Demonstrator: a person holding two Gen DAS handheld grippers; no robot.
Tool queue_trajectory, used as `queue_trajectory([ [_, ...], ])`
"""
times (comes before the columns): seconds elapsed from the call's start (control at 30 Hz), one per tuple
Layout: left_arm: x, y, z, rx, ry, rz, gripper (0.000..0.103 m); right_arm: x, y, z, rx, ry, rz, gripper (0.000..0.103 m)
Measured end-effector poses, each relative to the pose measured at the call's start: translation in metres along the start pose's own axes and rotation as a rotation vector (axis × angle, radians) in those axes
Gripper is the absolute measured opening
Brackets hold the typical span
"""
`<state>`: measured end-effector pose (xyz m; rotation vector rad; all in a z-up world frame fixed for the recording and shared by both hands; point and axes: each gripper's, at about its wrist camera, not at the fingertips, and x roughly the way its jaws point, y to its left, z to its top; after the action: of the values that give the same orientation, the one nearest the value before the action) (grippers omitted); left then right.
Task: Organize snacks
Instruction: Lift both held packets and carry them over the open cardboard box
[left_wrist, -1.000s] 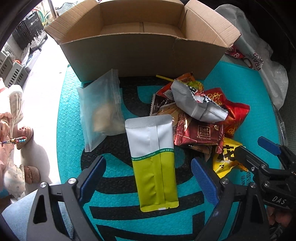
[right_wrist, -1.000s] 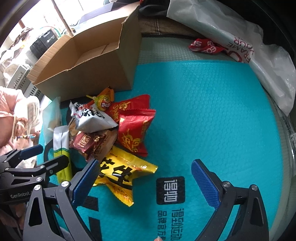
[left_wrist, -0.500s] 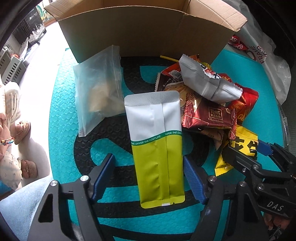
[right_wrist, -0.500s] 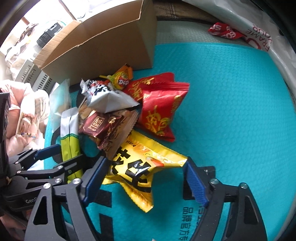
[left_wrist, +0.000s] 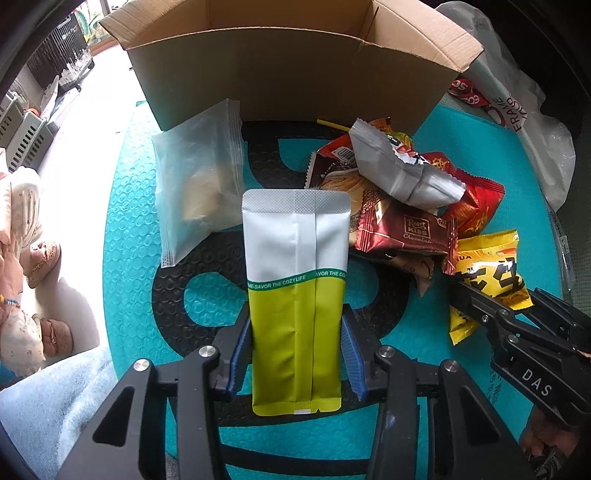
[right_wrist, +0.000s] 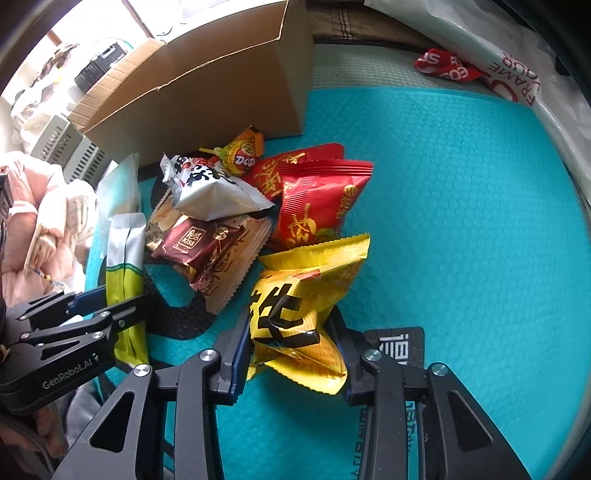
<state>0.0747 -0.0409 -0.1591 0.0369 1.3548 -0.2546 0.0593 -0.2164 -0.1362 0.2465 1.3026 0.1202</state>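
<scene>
Both grippers have closed in since the earlier frames, where their jaws stood wide apart over the mat. The left gripper (left_wrist: 295, 354) now has its blue pads pressed against the two long edges of the green-and-white pouch (left_wrist: 295, 288), which lies flat on the teal mat (left_wrist: 125, 258) in front of the box (left_wrist: 288, 70). The right gripper (right_wrist: 291, 347) is clenched on the yellow bag (right_wrist: 303, 306), whose foil buckles and puckers between the pads. The bag sits at the near edge of the snack pile (right_wrist: 236, 218), just beside the red bag (right_wrist: 317, 206). Neither packet looks lifted clear of the mat yet. With both grasps apparently made, the likely next step is to raise both and carry them to the open box, which appears empty in the part shown.
</scene>
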Motion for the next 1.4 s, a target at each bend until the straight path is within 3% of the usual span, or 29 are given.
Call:
queue_trajectory([
  [0.2,-0.017,-0.004,-0.011,-0.007,-0.017,-0.007,0.043,-0.022,-0.016,-0.007,0.004,-0.012,0.027,0.036],
  [0.6,-0.066,-0.021,-0.014,0.042,-0.088,-0.034,0.043,-0.062,-0.012,-0.022,0.023,-0.035,0.039,0.036],
  [0.97,-0.104,-0.021,0.025,0.048,-0.168,-0.035,0.043,-0.098,0.015,0.012,-0.042,-0.135,0.03,0.036],
  [1.4,-0.129,-0.014,0.109,0.083,-0.26,-0.016,0.043,-0.116,0.035,0.087,-0.091,-0.229,0.054,0.036],
])
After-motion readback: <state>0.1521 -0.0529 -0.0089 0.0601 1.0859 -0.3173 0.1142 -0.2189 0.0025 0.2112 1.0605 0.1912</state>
